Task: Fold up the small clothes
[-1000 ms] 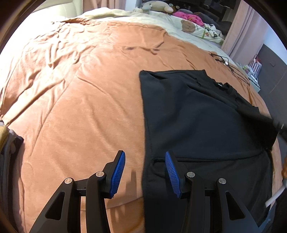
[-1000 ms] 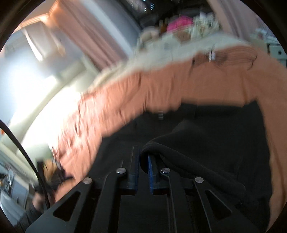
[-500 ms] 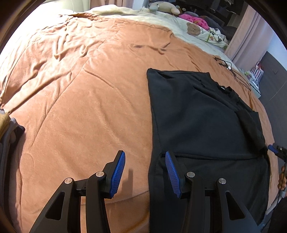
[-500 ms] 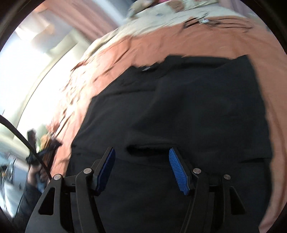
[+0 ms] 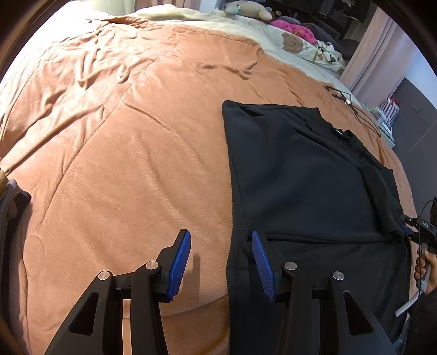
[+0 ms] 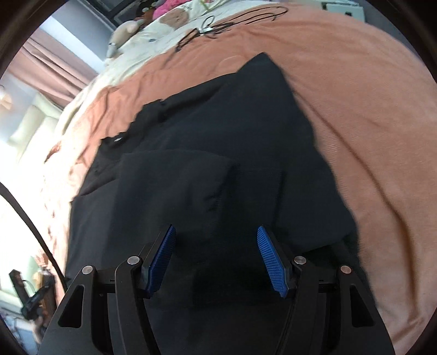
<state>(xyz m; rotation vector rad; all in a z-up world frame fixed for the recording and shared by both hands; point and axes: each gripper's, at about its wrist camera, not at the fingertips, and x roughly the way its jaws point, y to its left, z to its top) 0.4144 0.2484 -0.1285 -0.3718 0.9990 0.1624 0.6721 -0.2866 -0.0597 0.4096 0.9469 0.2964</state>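
An orange-brown quilt (image 5: 114, 153) covers the bed, creased toward its far side, with a cream blanket (image 5: 245, 30) along the far edge and plush toys (image 5: 245, 8) at the head. On the quilt lies a black shirt (image 5: 300, 177), spread flat with the neckline (image 5: 344, 136) toward the far side; in the left wrist view it fills the right half, its left edge running straight from a far corner down to the near bed edge. One sleeve (image 5: 382, 196) is folded inward over the body on the right, and a hem or fold line crosses the cloth low down. In the right wrist view the shirt (image 6: 218, 153) fills the middle, with the folded-over sleeve panel lying on top just beyond the fingers; this view is somewhat blurred. A thin black cable (image 6: 232, 24) loops on the quilt past the shirt. The left gripper (image 5: 221, 259) hangs over the shirt's left edge, its jaws about half apart and empty, one blue pad (image 5: 179, 265) over quilt and the other over black cloth. The right gripper (image 6: 215, 256) has just been opening; its jaws stand well apart over the shirt with nothing pinched between them. A small tag at the neckline shows no readable writing.
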